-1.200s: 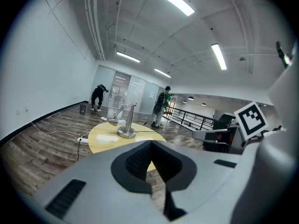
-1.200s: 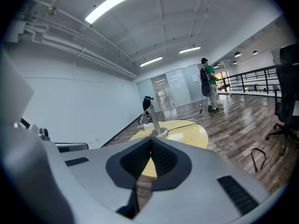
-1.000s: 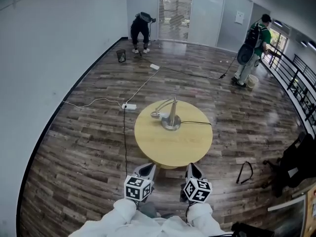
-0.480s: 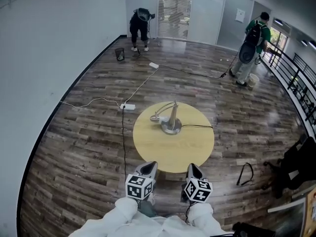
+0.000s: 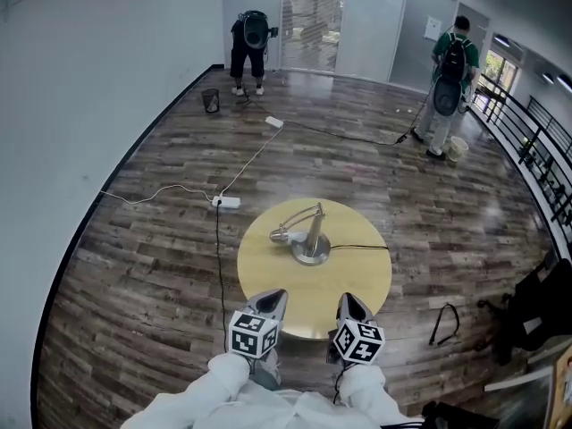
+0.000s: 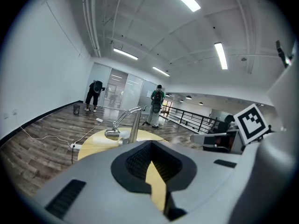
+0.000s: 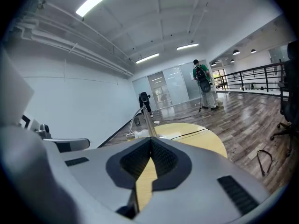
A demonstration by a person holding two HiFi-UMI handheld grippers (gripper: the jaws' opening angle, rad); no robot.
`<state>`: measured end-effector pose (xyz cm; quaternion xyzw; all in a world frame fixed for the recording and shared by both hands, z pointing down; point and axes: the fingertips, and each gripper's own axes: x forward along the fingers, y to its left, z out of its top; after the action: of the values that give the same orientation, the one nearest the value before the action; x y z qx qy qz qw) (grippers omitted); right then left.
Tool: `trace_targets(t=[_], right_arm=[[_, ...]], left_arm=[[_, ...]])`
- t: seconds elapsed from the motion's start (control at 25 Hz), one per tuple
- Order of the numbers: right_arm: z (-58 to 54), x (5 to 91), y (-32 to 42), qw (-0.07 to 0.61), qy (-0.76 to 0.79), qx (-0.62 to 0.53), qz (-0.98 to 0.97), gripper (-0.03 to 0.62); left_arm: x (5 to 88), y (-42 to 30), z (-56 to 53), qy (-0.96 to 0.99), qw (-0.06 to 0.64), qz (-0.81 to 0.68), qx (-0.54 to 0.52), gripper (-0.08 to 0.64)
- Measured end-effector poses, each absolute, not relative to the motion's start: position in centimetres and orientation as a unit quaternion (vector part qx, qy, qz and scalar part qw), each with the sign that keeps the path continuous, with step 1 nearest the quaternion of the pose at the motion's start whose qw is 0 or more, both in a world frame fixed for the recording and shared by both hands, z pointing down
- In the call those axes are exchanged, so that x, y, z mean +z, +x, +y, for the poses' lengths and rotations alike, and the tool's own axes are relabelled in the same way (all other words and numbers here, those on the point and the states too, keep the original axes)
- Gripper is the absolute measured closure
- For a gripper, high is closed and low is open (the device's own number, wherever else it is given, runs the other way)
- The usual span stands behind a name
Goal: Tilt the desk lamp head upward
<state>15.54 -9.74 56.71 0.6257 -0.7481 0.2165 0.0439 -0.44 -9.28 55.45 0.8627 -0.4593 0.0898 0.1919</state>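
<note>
A silver desk lamp (image 5: 310,244) stands on a round yellow table (image 5: 357,284), its black cord running off to the right. Its head (image 5: 281,236) hangs low to the left on a curved arm. Both grippers hover at the table's near edge, short of the lamp, and touch nothing. My left gripper (image 5: 271,299) is shut with nothing in it, and so is my right gripper (image 5: 350,303). In the left gripper view the lamp head (image 6: 112,133) lies ahead, beyond the shut left gripper (image 6: 150,146). In the right gripper view the lamp post (image 7: 147,120) rises just beyond the shut right gripper (image 7: 150,143).
A white power strip (image 5: 225,202) and cables lie on the wood floor left of the table. A black strap (image 5: 444,318) lies to the right, near a black chair (image 5: 536,304). Two people (image 5: 248,47) (image 5: 450,79) stand far back by the glass doors, near a bin (image 5: 210,101).
Both grippers have moved forward, and the table and lamp now sit closer in the head view. Both stay shut. The two people at the back have shifted a little.
</note>
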Motion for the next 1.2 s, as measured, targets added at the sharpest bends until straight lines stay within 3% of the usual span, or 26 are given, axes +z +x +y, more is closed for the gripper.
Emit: trace_targets(t=[0.72, 1.2], right_arm=[[-24.2, 56.7, 12.0, 0.049, 0.633, 0.222, -0.74, 0.578], [-27.4, 59.4, 11.6, 0.077, 0.631, 0.244, -0.733, 0.578]], left_arm=[[55.7, -2.5, -23.4, 0.875, 0.196, -0.43, 0.104, 0.561], [58.1, -1.8, -27.4, 0.875, 0.224, -0.413, 0.113, 0.561]])
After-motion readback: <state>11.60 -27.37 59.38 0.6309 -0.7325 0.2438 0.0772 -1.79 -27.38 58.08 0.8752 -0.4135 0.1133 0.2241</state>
